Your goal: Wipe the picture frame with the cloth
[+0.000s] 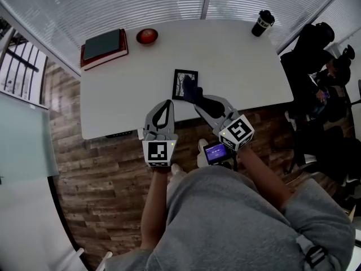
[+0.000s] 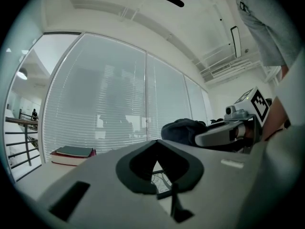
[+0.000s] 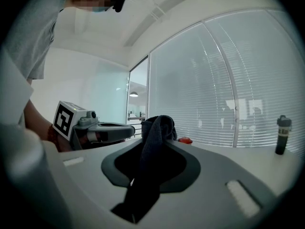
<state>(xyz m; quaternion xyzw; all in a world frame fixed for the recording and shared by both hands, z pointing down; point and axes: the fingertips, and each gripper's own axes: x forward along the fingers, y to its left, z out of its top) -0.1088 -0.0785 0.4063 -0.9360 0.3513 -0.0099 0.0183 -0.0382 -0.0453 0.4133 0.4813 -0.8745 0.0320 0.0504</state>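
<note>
Nearest the person, both grey-sleeved forearms reach out over the near edge of the white table (image 1: pixel 124 100), bringing the two tools in side by side. The left gripper (image 1: pixel 168 103) has its jaws pressed fully together with nothing between them. It sits just to the left of the work, probably so its closed tip can brace the frame against sliding once rubbing starts. The right gripper (image 1: pixel 200 103) angles in from the right with its jaws clamped on a dark cloth (image 1: pixel 190 90). The cloth is pinched partway along, so a bunched wad stands out past the tips as a soft pad while a tail hangs back through the jaws. That wad rests over the lower right part of the small black picture frame (image 1: pixel 181 81), which lies flat near the middle of the table, close to the near edge and within easy reach. Whether the cloth is pressing on the glass or only hovering over it cannot be told. Farther back, well clear of the work, are a stack of books (image 1: pixel 103 47), a small red bowl (image 1: pixel 147 35) and a dark travel mug (image 1: pixel 262 22), set along the far edge beneath the window blinds (image 1: pixel 141 1).
</note>
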